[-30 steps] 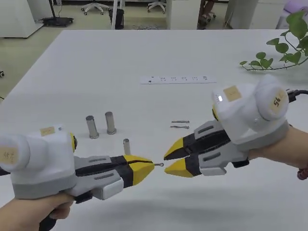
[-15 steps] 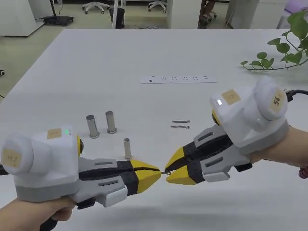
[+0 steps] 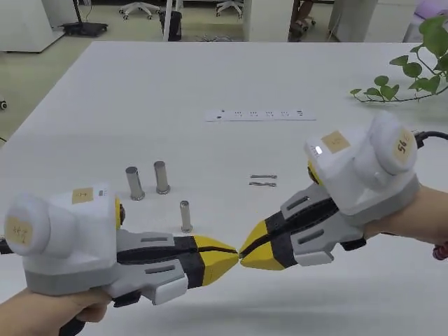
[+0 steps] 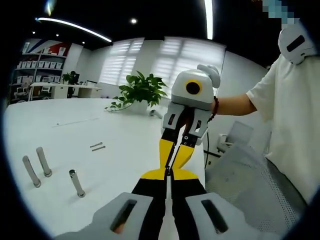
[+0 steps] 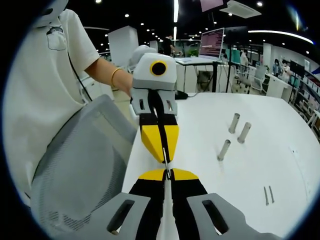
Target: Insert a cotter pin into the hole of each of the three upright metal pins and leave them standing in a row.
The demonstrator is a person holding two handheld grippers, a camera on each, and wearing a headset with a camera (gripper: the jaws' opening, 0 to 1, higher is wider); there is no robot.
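Observation:
Three upright metal pins stand on the white table: two side by side [image 3: 133,183] [image 3: 162,178] and a shorter one [image 3: 185,215] nearer me. Two loose cotter pins [image 3: 263,180] lie right of them. My left gripper [image 3: 233,259] and right gripper [image 3: 243,255] meet tip to tip above the table's near part, both with jaws together. A third cotter pin is pinched where the tips meet, almost wholly hidden; a thin sliver of it [image 5: 164,161] shows in the right gripper view. The left gripper view shows the right gripper's [image 4: 170,167] yellow tips touching the left gripper [image 4: 170,173].
A white power strip [image 3: 260,115] lies farther back on the table [image 3: 210,77]. A potted plant's leaves [image 3: 413,70] hang over the far right edge. A mesh chair [image 5: 85,165] and a person's torso are behind the grippers in both gripper views.
The right gripper, open a second ago, has moved in and shut on the cotter pin's end that stuck out of the left gripper. The left gripper has edged right.

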